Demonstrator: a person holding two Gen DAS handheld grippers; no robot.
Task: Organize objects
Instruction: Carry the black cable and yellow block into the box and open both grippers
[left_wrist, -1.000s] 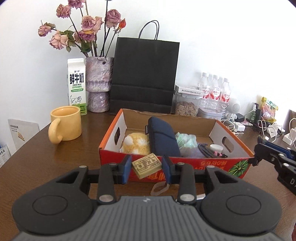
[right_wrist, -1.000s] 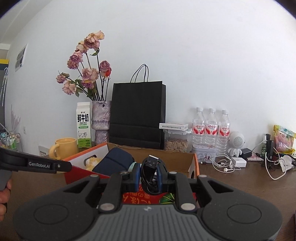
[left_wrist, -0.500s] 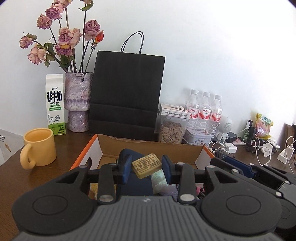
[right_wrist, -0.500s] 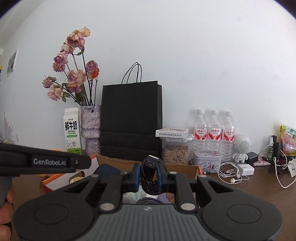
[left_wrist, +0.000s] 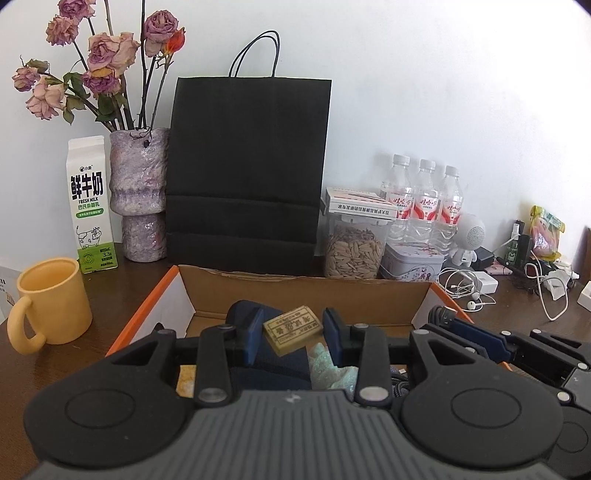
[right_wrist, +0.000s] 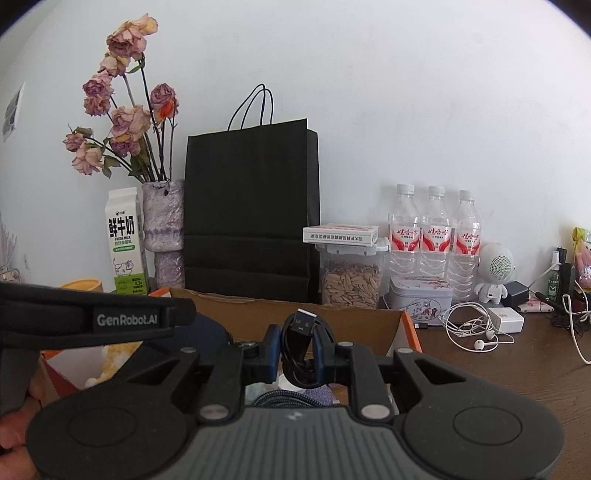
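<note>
My left gripper (left_wrist: 291, 332) is shut on a small tan block with printed characters (left_wrist: 291, 328), held tilted above the open cardboard box (left_wrist: 303, 291). My right gripper (right_wrist: 295, 345) is shut on a coiled black USB cable (right_wrist: 300, 336), its plug pointing up, also over the box (right_wrist: 310, 317). Inside the box lie a dark blue pouch (left_wrist: 240, 310), a pale green item (left_wrist: 328, 369) and a yellow plush (right_wrist: 114, 360). The right gripper's body (left_wrist: 498, 347) shows at the lower right of the left wrist view; the left gripper's body (right_wrist: 88, 317) crosses the left of the right wrist view.
Behind the box stand a black paper bag (left_wrist: 247, 170), a purple vase with dried roses (left_wrist: 138, 195), a milk carton (left_wrist: 90, 199), a seed jar (left_wrist: 352, 247), water bottles (left_wrist: 424, 199) and a tin (left_wrist: 412, 262). A yellow mug (left_wrist: 51, 299) sits left; earphones (right_wrist: 476, 328) and chargers right.
Both grippers have moved forward from the box's front wall to over its inside, still holding the block and the cable. The two now sit close side by side.
</note>
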